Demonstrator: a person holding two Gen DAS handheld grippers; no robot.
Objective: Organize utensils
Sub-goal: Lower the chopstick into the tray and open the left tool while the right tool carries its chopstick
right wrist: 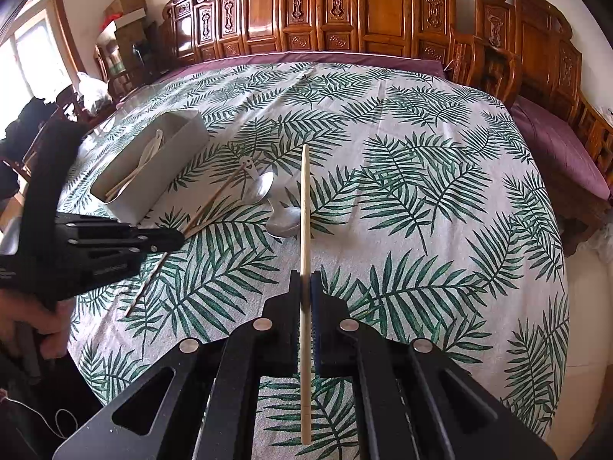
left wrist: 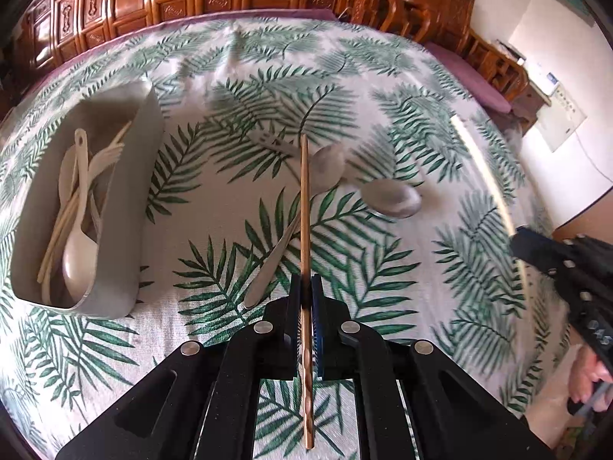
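My left gripper (left wrist: 305, 287) is shut on a brown twisted chopstick (left wrist: 304, 199) that runs straight up the left wrist view. From the right it appears as the left gripper (right wrist: 170, 239) with the brown chopstick (right wrist: 208, 209) slanting through it above the cloth. My right gripper (right wrist: 305, 283) is shut on a pale wooden chopstick (right wrist: 305, 211); it shows blurred as the right gripper (left wrist: 519, 241) and pale chopstick (left wrist: 484, 176). Two metal spoons (left wrist: 390, 199) (left wrist: 329, 165) lie on the cloth ahead. A grey container (left wrist: 130, 199) at left holds several cream plastic utensils (left wrist: 78, 230).
The leaf-print tablecloth (right wrist: 421, 199) covers a table with a purple edge. Carved wooden chairs (right wrist: 345, 11) line the far side and right. A small smiley-topped utensil (right wrist: 247, 163) lies by the spoons (right wrist: 285, 222). A person's hand (right wrist: 34, 326) grips the left tool.
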